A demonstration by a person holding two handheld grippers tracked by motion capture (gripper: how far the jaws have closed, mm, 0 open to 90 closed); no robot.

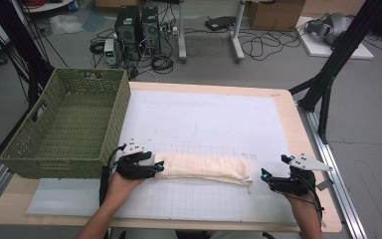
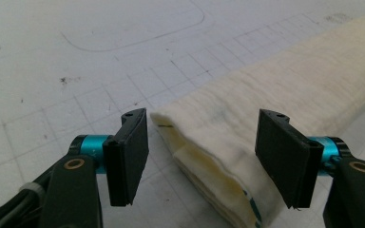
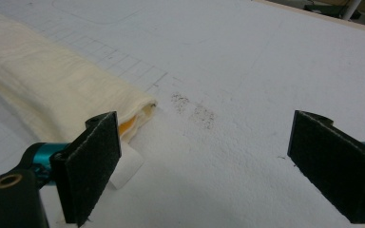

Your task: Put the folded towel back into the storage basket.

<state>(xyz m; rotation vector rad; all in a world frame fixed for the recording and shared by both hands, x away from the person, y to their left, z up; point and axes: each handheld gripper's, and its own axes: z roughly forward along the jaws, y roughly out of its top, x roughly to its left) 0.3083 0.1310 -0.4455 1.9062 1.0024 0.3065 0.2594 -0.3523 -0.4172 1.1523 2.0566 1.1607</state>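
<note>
Towel (image 1: 204,168) x1, folded, btwn 2 hand-held grippers; basket (image 1: 20,149) x1.

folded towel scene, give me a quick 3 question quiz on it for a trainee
1. True or false: the left gripper has its jaws apart around one end of the folded towel.
2. Where is the green basket? A) at the table's left rear B) on the towel C) at the right edge
3. Are the right gripper jaws open or shut?

Key:
1. True; the end lies between the pads, which are not seen pressing it.
2. A
3. Open, over bare white mat beside the towel's other end.
</note>
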